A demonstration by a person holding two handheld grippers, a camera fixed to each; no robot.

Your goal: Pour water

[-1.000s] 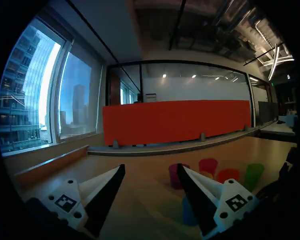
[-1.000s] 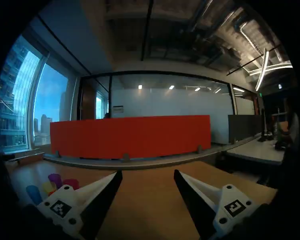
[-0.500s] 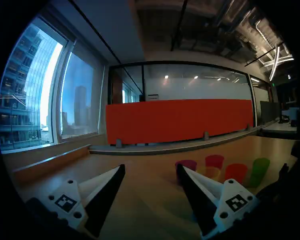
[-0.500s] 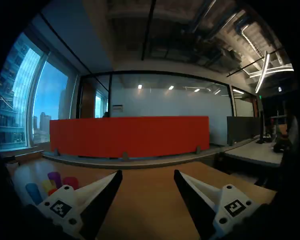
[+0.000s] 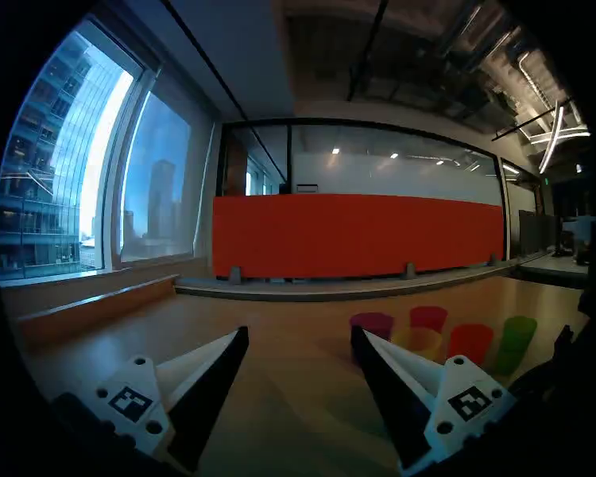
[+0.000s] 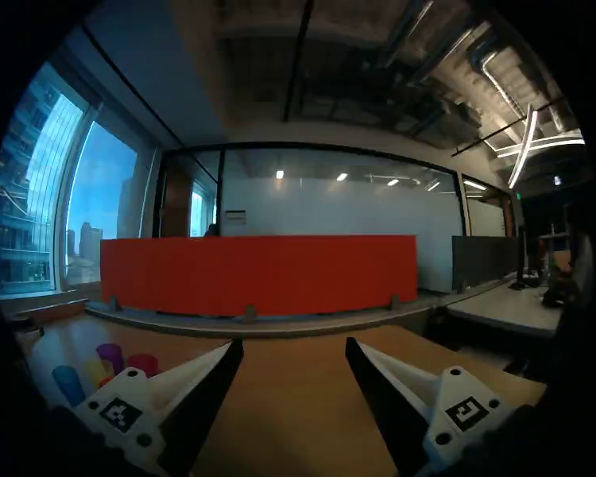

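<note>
Several coloured plastic cups stand on the wooden table. In the left gripper view a purple cup [image 5: 371, 325], a pink cup [image 5: 429, 317], a red cup [image 5: 470, 343] and a green cup [image 5: 516, 340] sit just beyond the right finger. My left gripper [image 5: 298, 342] is open and empty above the table. In the right gripper view the same cluster is at the far left: a blue cup [image 6: 66, 382], a purple cup [image 6: 110, 355] and a pink cup [image 6: 143, 364]. My right gripper [image 6: 292, 352] is open and holds nothing.
The wooden table [image 6: 298, 405] stretches ahead to a long orange divider panel [image 5: 354, 235]. Large windows [image 5: 67, 183] line the left side. Another desk [image 6: 508, 306] with a person seated stands at the right.
The left gripper's view has tilted up and shifted slightly, so the cups sit a little farther right and the blue cup has dropped from sight. The right gripper has barely moved.
</note>
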